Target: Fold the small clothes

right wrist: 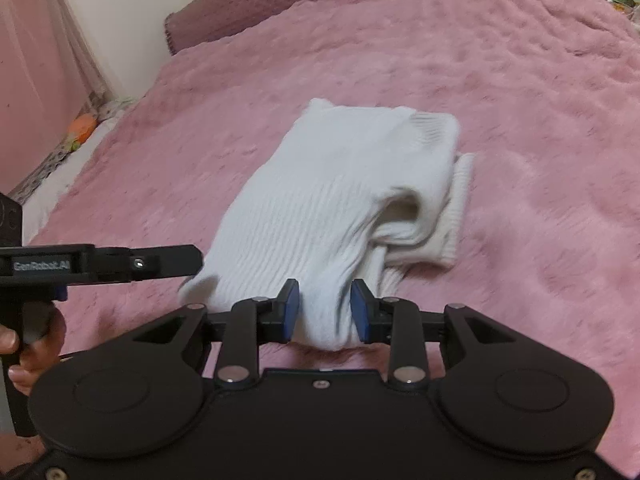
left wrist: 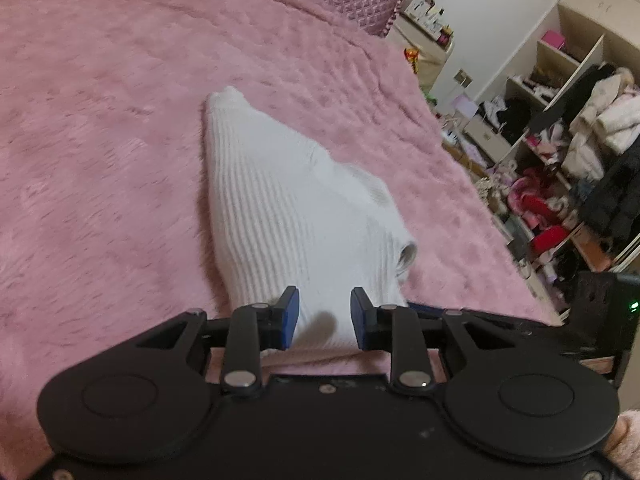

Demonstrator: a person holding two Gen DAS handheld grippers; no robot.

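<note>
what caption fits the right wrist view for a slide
Right gripper pinches the near edge of a white ribbed sweater on a pink fuzzy blanket, left gripper alongside.

The white sweater (right wrist: 328, 200) lies in the middle of the pink blanket (right wrist: 520, 120), and bare soft blanket is seen past it, to its left and to its right, so a way is left open there. Behind the sweater, the far end is blocked by a purple pillow (right wrist: 256, 4). Off the bed edge to the sweater's right in the left wrist view, the way is crowded by full shelves (left wrist: 560, 152) and a small cabinet (left wrist: 430, 46).
</note>
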